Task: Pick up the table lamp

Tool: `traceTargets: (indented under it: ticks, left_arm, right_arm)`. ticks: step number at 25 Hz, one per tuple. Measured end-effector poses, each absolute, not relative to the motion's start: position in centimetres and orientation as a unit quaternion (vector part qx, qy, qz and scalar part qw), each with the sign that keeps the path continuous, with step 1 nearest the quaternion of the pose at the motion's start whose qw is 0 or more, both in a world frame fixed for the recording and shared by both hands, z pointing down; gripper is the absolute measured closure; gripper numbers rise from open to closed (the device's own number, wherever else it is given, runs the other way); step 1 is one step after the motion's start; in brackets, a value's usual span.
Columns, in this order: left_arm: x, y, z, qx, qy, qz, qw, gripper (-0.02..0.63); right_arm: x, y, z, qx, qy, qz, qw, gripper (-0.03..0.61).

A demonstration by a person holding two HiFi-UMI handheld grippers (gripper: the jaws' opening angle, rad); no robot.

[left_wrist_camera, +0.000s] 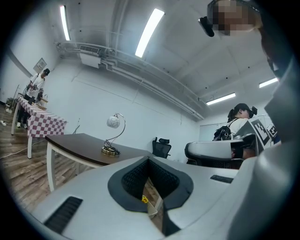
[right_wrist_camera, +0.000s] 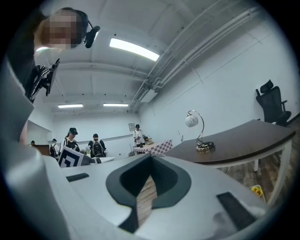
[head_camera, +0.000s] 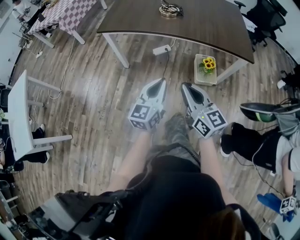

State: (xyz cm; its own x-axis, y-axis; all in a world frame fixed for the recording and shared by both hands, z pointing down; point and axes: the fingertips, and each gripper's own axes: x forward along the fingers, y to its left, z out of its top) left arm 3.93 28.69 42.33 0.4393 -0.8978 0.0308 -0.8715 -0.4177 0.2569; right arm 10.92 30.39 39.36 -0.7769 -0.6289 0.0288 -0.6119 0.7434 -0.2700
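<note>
The table lamp (head_camera: 170, 9) stands on the dark wooden table (head_camera: 206, 23) at the top of the head view, a round white shade on a curved metal stem with a round base. The same lamp (left_wrist_camera: 112, 136) shows ahead in the left gripper view, and the lamp (right_wrist_camera: 198, 132) also in the right gripper view. My left gripper (head_camera: 161, 82) and right gripper (head_camera: 185, 87) are held side by side over the floor, short of the table and pointing at it. Both are shut with nothing between their jaws.
A white basket with sunflowers (head_camera: 206, 69) sits on the floor under the table's near edge, next to a white power strip (head_camera: 161, 49). A checkered table (head_camera: 65, 14) stands at the far left, a white desk (head_camera: 18, 115) at the left. A seated person (head_camera: 262, 140) is at the right.
</note>
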Motion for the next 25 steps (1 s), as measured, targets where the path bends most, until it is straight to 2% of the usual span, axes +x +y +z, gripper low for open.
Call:
traceTargets:
  ticks: [12, 25]
  left_arm:
    - [0.9, 18.6, 41.4, 0.827, -0.552, -0.053, 0.098, 0.614]
    - [1.7, 8.9, 41.8, 0.824, -0.557, -0.042, 0.097, 0.614]
  right_arm:
    - [7.3, 19.7, 38.4, -0.296, 0.947, -0.123, 0.028, 0.581]
    - [7.8, 9.7, 39.3, -0.281, 0.948, -0.144, 0.031, 0.580]
